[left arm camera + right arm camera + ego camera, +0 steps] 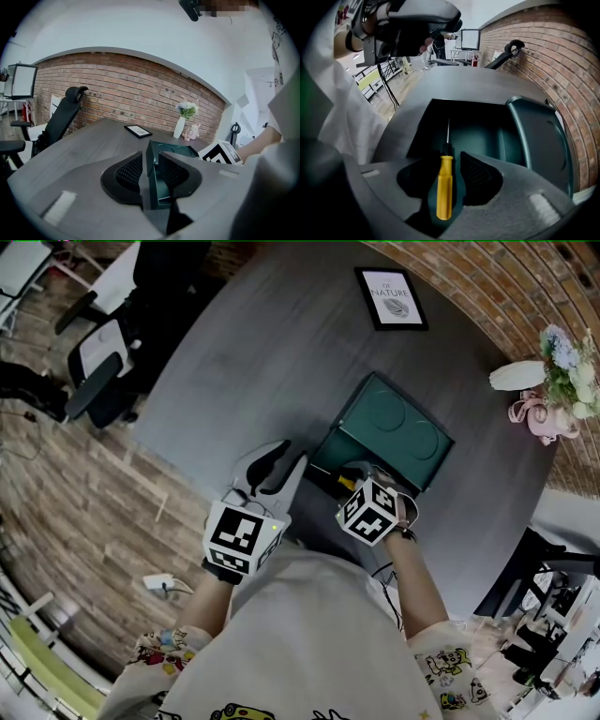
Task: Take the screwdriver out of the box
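Note:
A dark green box [328,457] lies open on the round grey table [244,352], its lid [394,427] folded back on the far side. The screwdriver [444,197], with a yellow handle and a thin shaft, lies inside the box. It points away along the box floor [478,131]. My right gripper [446,174] points steeply down into the box. Its jaws stand on either side of the handle, with a small gap still showing at the right pad [478,176]. My left gripper [150,174] is level at the box's left side and clamps the upright wall [151,159].
A framed picture [391,298] lies at the far side of the table. A white vase of flowers [558,367] and a pink ornament [532,416] stand at the right rim. Office chairs [103,362] stand on the wooden floor to the left. The brick wall [131,98] runs behind.

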{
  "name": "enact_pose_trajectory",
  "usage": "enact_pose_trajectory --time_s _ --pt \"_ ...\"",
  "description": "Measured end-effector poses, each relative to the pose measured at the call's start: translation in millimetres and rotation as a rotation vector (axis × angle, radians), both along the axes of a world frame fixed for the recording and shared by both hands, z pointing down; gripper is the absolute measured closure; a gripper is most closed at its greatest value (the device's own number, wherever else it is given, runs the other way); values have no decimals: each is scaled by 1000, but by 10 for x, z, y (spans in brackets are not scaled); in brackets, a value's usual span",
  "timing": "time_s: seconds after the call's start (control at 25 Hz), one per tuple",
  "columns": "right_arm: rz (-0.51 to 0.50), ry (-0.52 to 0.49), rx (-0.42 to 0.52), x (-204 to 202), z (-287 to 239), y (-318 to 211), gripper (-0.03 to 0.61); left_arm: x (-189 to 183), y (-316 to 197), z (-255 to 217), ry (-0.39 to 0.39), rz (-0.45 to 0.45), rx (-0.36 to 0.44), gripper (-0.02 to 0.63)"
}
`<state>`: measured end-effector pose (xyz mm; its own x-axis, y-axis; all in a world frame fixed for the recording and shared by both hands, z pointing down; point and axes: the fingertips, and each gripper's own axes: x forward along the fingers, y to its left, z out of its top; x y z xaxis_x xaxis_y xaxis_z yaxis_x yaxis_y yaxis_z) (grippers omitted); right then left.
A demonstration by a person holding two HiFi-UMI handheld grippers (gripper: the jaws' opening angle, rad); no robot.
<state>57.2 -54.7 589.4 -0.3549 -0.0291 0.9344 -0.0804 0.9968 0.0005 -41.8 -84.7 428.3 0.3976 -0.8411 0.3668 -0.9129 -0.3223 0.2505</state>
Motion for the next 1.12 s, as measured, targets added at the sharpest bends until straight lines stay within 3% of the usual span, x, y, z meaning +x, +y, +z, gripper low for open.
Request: enact_pose_trajectory --time_s 0.64,0.8,1.12 --pt "3 -35 24 -8 -5 -15 446 -39 22 21 1 -13 -3 508" --pt "3 -32 30 -18 -9 -16 494 -71 44 19 -2 -20 -3 508" --pt "36 -32 0 0 -12 -47 499 -94 52 10 -3 -30 1 508"
